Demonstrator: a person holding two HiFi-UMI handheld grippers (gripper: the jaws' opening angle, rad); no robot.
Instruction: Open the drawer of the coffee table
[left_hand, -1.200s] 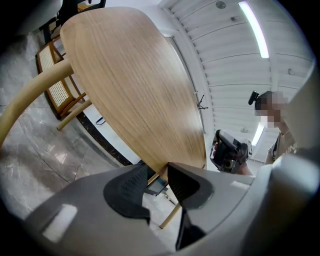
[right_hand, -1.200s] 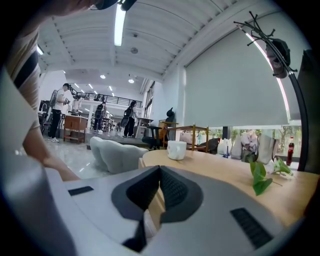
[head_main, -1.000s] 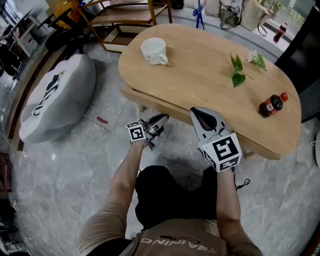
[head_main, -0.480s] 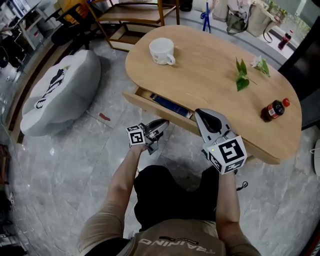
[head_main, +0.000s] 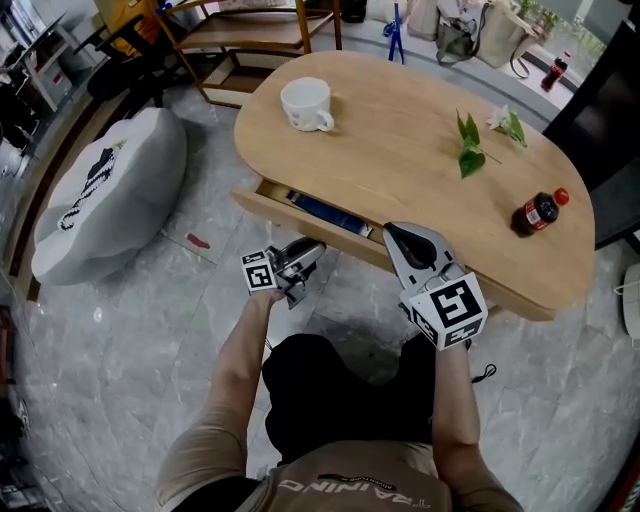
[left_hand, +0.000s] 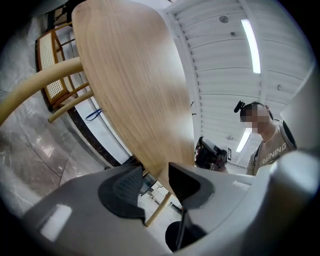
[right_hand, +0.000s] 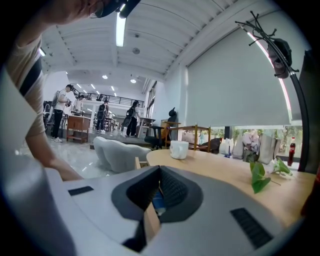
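The oval wooden coffee table (head_main: 400, 130) has its drawer (head_main: 300, 215) pulled out toward me, and a blue flat thing (head_main: 325, 212) lies inside. My left gripper (head_main: 305, 252) sits just below the drawer front. Its jaws have just been opening; in the left gripper view the left gripper (left_hand: 152, 182) stands open, with the drawer's wooden panel (left_hand: 135, 85) tapering into the gap, clear of the pads. My right gripper (head_main: 395, 232) is at the drawer front's right end. In the right gripper view the right gripper (right_hand: 159, 192) is closed narrowly around the drawer front's edge (right_hand: 149, 222).
On the tabletop stand a white cup (head_main: 305, 103), green leaves with a flower (head_main: 468, 150) and a small dark bottle (head_main: 537, 211). A grey beanbag (head_main: 105, 195) lies on the floor at the left. A wooden chair frame (head_main: 240, 30) stands behind the table.
The drawer has slid out from under the tabletop, and its blue contents now show. The left gripper has drawn back a little below the drawer front. The right gripper has stayed put.
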